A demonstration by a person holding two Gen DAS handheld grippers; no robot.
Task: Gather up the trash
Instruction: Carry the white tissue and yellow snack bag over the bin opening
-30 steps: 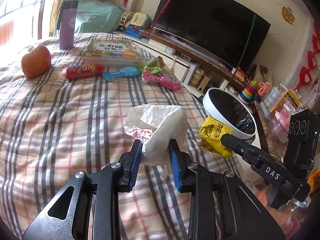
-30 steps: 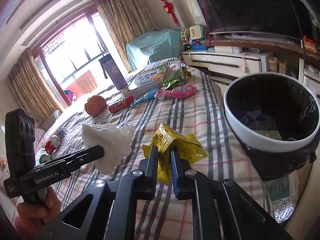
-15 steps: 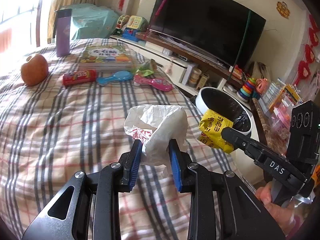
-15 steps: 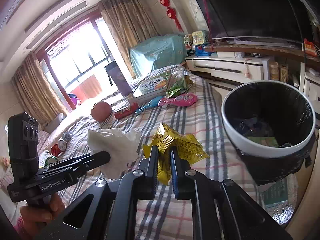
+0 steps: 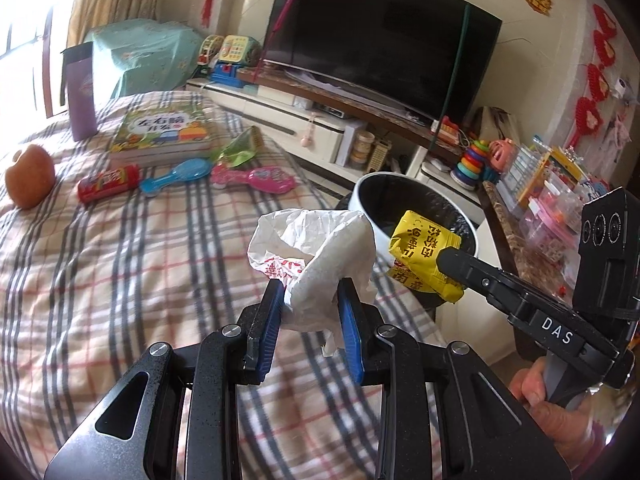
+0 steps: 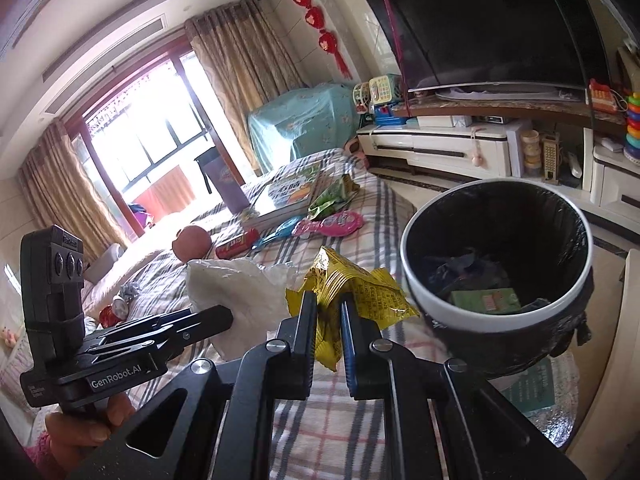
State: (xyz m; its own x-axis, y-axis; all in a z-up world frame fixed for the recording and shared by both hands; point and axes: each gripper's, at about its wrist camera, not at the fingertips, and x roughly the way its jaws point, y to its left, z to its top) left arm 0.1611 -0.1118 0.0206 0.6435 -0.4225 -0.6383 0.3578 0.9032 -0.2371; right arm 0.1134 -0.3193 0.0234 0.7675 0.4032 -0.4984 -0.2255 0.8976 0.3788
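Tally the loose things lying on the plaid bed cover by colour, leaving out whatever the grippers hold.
Red: 1, snack tube
Blue: 1, hairbrush
Pink: 1, toy
Green: 2, book, wrapper
Purple: 1, bottle
Orange-red: 1, apple
Total: 7

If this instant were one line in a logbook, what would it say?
left gripper: shut on crumpled white paper | right gripper: shut on yellow snack wrapper | trash bin: open, beside bed, nothing dropped yet

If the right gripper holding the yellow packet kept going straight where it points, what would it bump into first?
Probably the checked blanket on the bed, just left of the bin. The right gripper tilts downward with the yellow packet leading. Depth is unclear, so it might clip the bin's rim instead.
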